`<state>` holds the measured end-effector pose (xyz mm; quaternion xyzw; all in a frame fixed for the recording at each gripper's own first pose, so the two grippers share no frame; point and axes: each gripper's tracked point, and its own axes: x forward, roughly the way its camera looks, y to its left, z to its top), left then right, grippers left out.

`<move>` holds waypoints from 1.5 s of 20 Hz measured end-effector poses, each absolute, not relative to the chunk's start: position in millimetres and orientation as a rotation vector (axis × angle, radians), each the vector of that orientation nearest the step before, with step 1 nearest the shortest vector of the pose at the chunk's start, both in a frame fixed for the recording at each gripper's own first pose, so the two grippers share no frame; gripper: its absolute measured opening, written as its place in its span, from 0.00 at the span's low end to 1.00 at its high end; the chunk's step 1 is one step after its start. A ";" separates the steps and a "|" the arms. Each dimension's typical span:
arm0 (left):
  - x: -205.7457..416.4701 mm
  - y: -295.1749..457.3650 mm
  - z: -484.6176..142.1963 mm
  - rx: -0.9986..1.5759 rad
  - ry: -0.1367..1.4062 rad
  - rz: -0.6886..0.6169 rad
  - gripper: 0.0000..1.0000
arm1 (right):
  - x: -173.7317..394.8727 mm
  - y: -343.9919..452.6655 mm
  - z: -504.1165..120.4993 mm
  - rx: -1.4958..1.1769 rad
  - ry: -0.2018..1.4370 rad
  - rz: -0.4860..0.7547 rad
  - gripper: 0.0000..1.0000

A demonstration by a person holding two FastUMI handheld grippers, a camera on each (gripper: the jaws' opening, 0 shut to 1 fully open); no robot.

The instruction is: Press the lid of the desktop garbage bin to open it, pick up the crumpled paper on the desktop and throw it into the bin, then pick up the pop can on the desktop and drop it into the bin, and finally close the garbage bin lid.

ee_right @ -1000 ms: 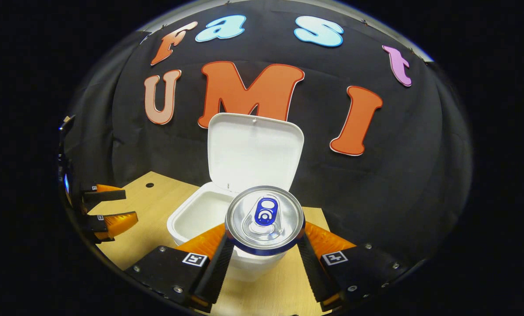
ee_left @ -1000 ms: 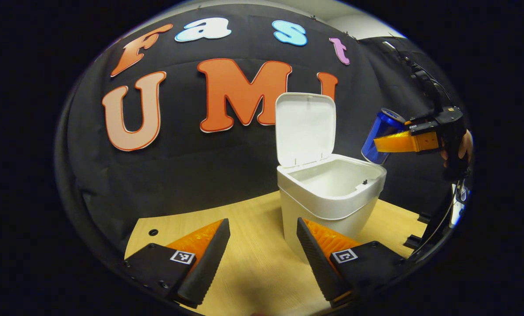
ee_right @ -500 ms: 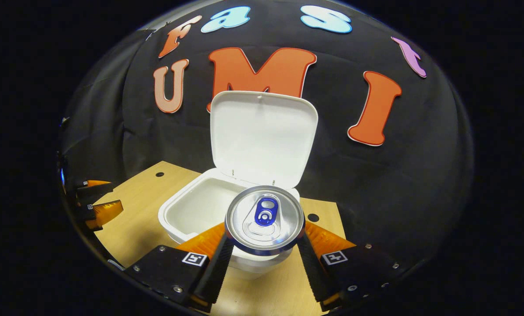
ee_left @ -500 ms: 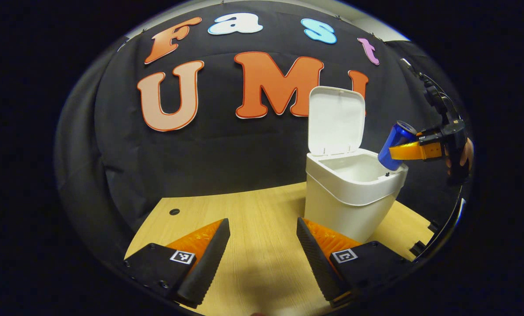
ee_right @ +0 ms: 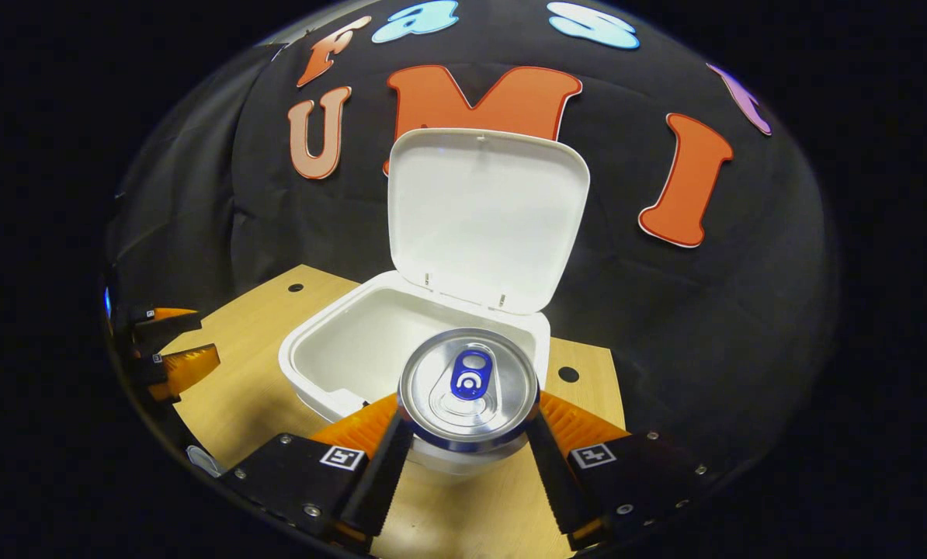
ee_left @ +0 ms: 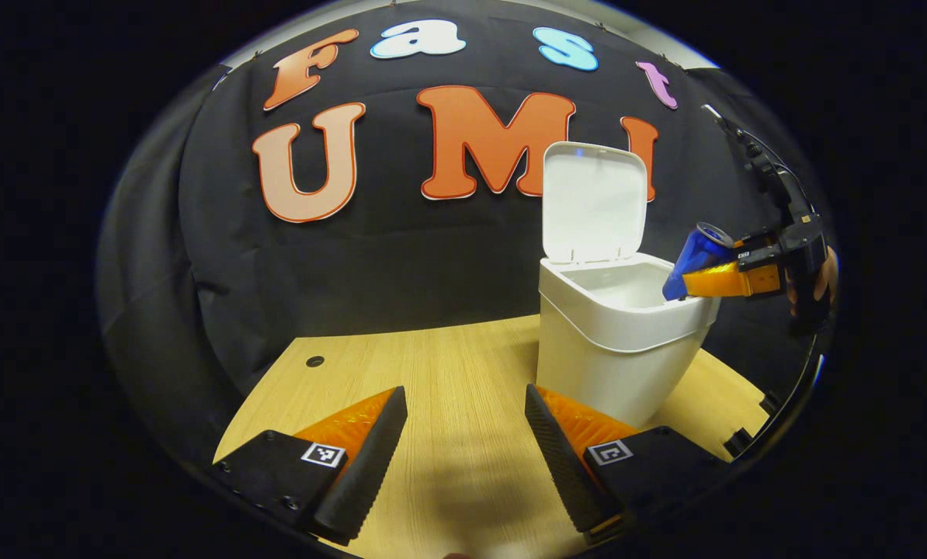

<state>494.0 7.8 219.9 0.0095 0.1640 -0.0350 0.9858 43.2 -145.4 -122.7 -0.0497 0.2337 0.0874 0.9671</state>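
i am holding the pop can (ee_right: pixel 469 386) in the right gripper (ee_right: pixel 469 458), its jaws clamped on the can's two sides. in the right gripper view the can's silver top is facing the camera, with a blue pull tab in the middle and a thin blue band showing at the lower edge. in the left gripper view the can (ee_left: pixel 692 250) is showing a glossy blue body, tilted, with its lower end at the near rim of the garbage bin (ee_left: pixel 615 341), over the opening. the right gripper (ee_left: pixel 703 281) is reaching in from the bin's far side there, with a hand (ee_left: pixel 821 273) behind it.

the bin is white, standing on the wooden table (ee_left: pixel 463 388), and its lid (ee_right: pixel 485 213) is standing upright at the back edge, hinged open. the inside (ee_right: pixel 378 345) is looking white and smooth; i cannot tell what is lying at the bottom.

i am keeping the left gripper (ee_left: pixel 466 446) low over the table, in front of the bin and off to its side, jaws apart and gripping nothing. in the right gripper view it (ee_right: pixel 170 353) is sitting well away from the bin.
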 end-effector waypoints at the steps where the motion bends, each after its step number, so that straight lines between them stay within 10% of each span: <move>1: 494.1 8.4 219.9 0.017 0.331 -0.069 0.98 | 43.3 -145.4 -122.9 -0.100 0.472 0.179 0.82; 30: 492.0 79.1 218.7 0.032 0.338 0.023 0.98 | 133.9 -118.2 49.3 -0.147 0.152 0.182 0.89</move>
